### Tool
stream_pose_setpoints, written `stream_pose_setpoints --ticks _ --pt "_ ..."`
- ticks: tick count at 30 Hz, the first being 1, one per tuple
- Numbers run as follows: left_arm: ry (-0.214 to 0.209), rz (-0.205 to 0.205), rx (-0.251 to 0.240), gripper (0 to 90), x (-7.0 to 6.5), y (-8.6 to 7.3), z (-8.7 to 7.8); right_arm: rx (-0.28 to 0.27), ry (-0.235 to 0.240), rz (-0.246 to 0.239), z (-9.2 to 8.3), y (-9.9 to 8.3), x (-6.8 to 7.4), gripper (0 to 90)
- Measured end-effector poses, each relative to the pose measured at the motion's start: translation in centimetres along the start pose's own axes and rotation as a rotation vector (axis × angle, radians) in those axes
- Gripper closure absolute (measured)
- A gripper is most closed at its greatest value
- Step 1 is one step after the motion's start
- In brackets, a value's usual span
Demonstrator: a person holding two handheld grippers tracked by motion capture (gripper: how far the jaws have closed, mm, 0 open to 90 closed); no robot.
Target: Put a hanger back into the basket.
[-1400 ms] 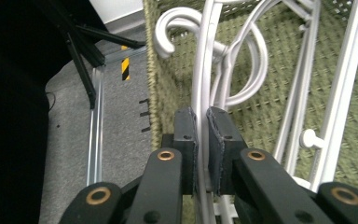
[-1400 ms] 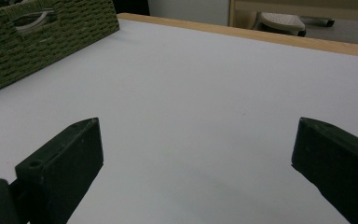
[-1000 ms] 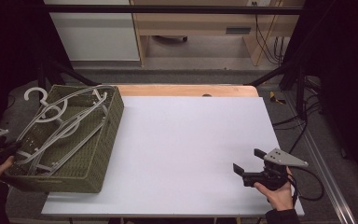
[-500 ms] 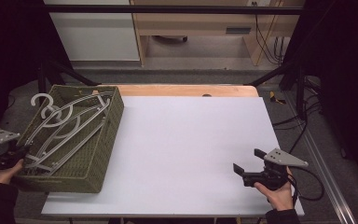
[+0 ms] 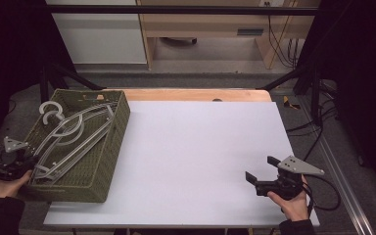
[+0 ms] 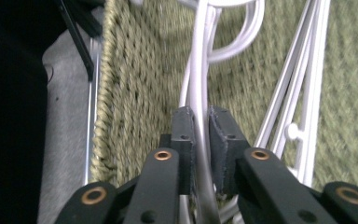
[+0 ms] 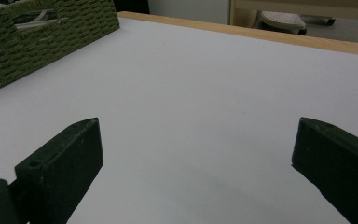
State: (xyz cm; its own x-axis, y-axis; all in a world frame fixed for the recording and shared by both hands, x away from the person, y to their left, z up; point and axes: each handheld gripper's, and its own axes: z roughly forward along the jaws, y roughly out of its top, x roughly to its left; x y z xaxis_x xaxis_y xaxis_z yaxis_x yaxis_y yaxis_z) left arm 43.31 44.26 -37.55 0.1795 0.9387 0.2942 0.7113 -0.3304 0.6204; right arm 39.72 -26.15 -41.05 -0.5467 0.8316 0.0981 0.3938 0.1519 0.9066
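Observation:
Several white plastic hangers [image 5: 73, 134] lie bundled in a green woven basket [image 5: 108, 169] at the table's left. My left gripper [image 5: 32, 165] reaches over the basket's near left corner. In the left gripper view the left gripper [image 6: 203, 114] has its pads against either side of one hanger's stem [image 6: 199, 88]. Its jaws have just been opening a little, and the stem is still between them. My right gripper [image 5: 262, 169] rests in a hand at the table's near right, open and holding nothing. In its own view the right gripper [image 7: 196, 140] points over bare white tabletop.
The white tabletop [image 5: 200, 147] stretches between the basket and the right hand, with a wooden strip [image 5: 196, 94] along its far edge. The basket's corner [image 7: 37, 42] shows at the top left of the right gripper view. Dark frame posts stand at both sides.
The hanger bundle has sunk from above the basket's rim down into the basket. My left hand has shifted slightly right and lower with it. The right hand has not moved.

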Motion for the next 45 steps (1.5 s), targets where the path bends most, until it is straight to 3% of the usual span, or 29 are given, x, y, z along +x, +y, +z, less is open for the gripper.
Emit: stream_pose_setpoints --ticks 6,11,13,18,21,22,24,28,31,32,35,40,45 --pt "-0.054 -0.004 0.020 71.5 0.4 -0.4 -0.1 -0.001 -0.001 -0.002 0.1 0.0 0.1 2.3" --pt "-0.054 -0.007 0.012 69.6 0.3 -0.1 -0.3 -0.001 -0.002 -0.004 0.0 0.0 0.0 2.3" --pt "-0.040 -0.020 -0.011 63.6 0.3 0.0 -0.3 -0.002 0.000 -0.007 -0.1 0.0 0.1 2.3" --pt "-0.027 -0.039 -0.058 63.2 0.1 0.4 -0.9 -0.005 0.001 -0.005 -0.1 0.1 0.0 2.3" --pt "-0.030 -0.037 -0.060 62.0 0.1 0.5 -1.0 -0.006 0.000 -0.006 -0.1 0.1 0.1 2.3" --pt "-0.013 -0.036 -0.038 61.9 0.1 0.6 -0.9 -0.004 0.001 -0.006 -0.1 0.1 0.1 2.3" --pt "-0.013 -0.037 -0.004 62.0 0.3 0.6 -0.5 -0.004 0.002 -0.006 -0.1 0.1 0.1 2.3" --pt "0.000 -0.058 0.046 70.4 0.5 0.4 0.7 -0.001 0.000 -0.008 -0.1 0.0 0.1 2.3" --pt "-0.023 -0.066 0.035 76.4 0.5 0.1 0.9 0.000 0.001 -0.009 -0.1 0.0 0.1 2.3" --pt "-0.020 -0.072 0.013 76.7 0.4 0.1 0.7 0.000 0.002 -0.008 -0.1 0.0 0.1 2.3" --pt "-0.074 -0.101 -0.094 73.8 -0.2 0.0 -0.5 -0.002 0.002 -0.007 -0.1 0.0 0.1 2.3" --pt "-0.213 -0.132 -0.310 63.6 -2.3 0.3 -3.2 -0.016 -0.001 -0.006 -0.2 0.1 0.1 2.2" --pt "-0.363 -0.097 -0.457 52.7 -5.8 0.9 -4.9 -0.032 0.002 -0.009 -0.5 0.2 0.1 2.0"
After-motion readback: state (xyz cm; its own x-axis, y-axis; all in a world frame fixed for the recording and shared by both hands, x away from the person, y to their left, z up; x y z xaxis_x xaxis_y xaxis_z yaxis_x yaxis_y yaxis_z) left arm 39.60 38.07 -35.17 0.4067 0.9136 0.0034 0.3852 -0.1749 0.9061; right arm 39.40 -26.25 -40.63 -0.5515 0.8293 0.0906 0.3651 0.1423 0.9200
